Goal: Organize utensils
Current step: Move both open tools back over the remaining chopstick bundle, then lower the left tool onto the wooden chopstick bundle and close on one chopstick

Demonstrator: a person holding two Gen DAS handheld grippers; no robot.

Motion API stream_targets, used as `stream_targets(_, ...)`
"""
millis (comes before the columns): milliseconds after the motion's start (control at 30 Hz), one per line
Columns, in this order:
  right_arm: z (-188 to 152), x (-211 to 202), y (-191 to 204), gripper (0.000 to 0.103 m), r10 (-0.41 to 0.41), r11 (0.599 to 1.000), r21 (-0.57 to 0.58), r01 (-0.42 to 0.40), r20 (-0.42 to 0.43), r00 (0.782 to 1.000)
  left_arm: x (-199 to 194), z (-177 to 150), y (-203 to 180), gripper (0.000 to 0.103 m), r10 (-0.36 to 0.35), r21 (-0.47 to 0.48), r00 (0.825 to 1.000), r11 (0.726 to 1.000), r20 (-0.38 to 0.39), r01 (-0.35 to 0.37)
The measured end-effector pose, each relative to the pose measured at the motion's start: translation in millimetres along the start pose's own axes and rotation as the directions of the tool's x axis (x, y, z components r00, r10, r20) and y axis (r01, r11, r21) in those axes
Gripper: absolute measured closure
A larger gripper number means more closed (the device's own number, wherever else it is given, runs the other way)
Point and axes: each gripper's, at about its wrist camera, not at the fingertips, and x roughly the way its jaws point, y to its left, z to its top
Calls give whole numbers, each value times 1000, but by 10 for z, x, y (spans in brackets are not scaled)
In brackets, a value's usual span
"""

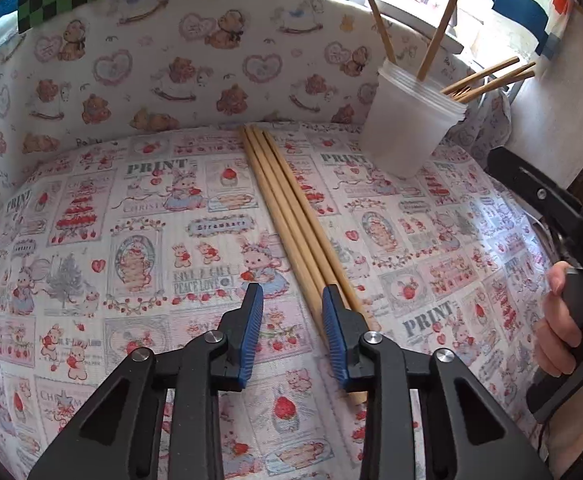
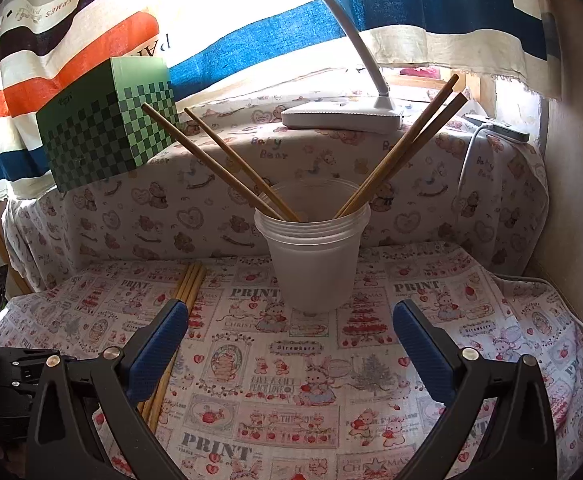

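Several loose wooden chopsticks (image 1: 287,208) lie side by side on the strawberry-print cloth (image 1: 131,240). My left gripper (image 1: 291,290) hangs over their near ends, jaws narrowly apart; the bundle runs partly between the pads and under the right finger (image 1: 335,332), not pinched. A translucent plastic cup (image 1: 411,120) at the back right holds several chopsticks (image 1: 443,28) leaning outwards. In the right wrist view the cup (image 2: 313,260) stands just ahead of my right gripper (image 2: 291,308), which is wide open and empty. The loose chopsticks (image 2: 189,288) lie by its left finger.
A person's hand (image 1: 559,320) grips the right tool's handle at the right edge. Behind the cup, a raised ledge in bear-print cloth (image 2: 171,200) carries a green checkered box (image 2: 107,128) and a white lamp base (image 2: 343,116). A white cable (image 2: 467,160) hangs at the right.
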Motion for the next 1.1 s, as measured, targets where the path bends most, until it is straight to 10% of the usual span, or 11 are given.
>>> stream_targets(333, 5, -5, 3, 0, -8, 1000, 3, 8, -12, 1000, -109, -6, -65, 77, -71, 10, 996, 997, 45, 71)
stream_targets(1100, -22, -58, 145, 0, -125, 987, -94, 128, 45, 991, 102, 15, -371, 73, 177, 2, 984, 984, -11, -177)
